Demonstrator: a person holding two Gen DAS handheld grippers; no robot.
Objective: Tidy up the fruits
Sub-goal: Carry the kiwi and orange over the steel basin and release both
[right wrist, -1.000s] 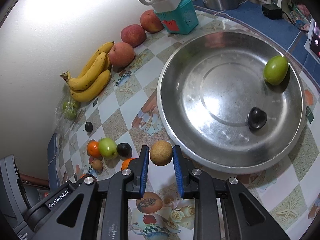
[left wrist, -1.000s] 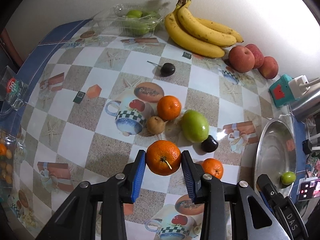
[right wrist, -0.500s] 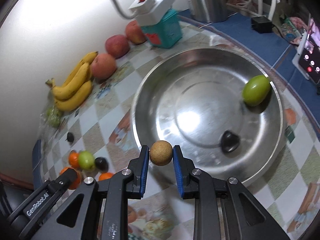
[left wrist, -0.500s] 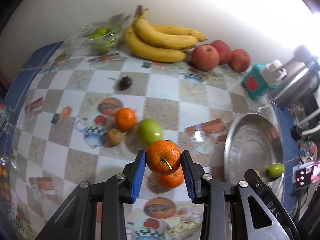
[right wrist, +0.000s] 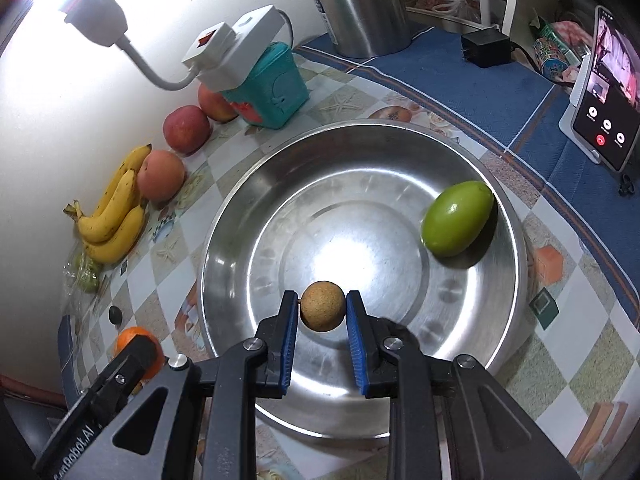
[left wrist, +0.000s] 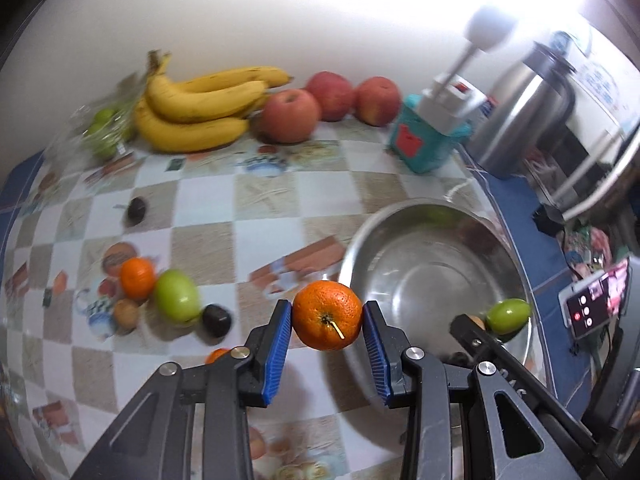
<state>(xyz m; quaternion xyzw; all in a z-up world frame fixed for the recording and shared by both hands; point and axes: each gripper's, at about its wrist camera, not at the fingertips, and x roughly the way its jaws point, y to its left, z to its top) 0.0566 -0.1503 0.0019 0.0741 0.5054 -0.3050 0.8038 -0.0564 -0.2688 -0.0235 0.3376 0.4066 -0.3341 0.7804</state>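
My left gripper [left wrist: 327,334] is shut on an orange [left wrist: 327,315] and holds it in the air just left of the steel bowl [left wrist: 384,224]. My right gripper [right wrist: 322,325] is shut on a small brown round fruit [right wrist: 322,306] and holds it over the near part of the bowl [right wrist: 224,224]. A green fruit [right wrist: 457,218] lies inside the bowl at its right side; it also shows in the left wrist view [left wrist: 508,315]. On the table to the left lie a small orange [left wrist: 137,278], a green fruit [left wrist: 176,297], a brown fruit [left wrist: 125,312] and a dark fruit [left wrist: 216,319].
Bananas [left wrist: 200,112] and three apples [left wrist: 292,115] line the back wall, with a bag of green fruit [left wrist: 105,128] at the far left. A teal box with a plug [right wrist: 272,88], a steel kettle [right wrist: 360,4] and a phone [right wrist: 608,96] stand behind and right of the bowl.
Both grippers have moved right with their fruit. The right gripper now hangs over the bowl's inside; the left one has come up to the bowl's left rim.
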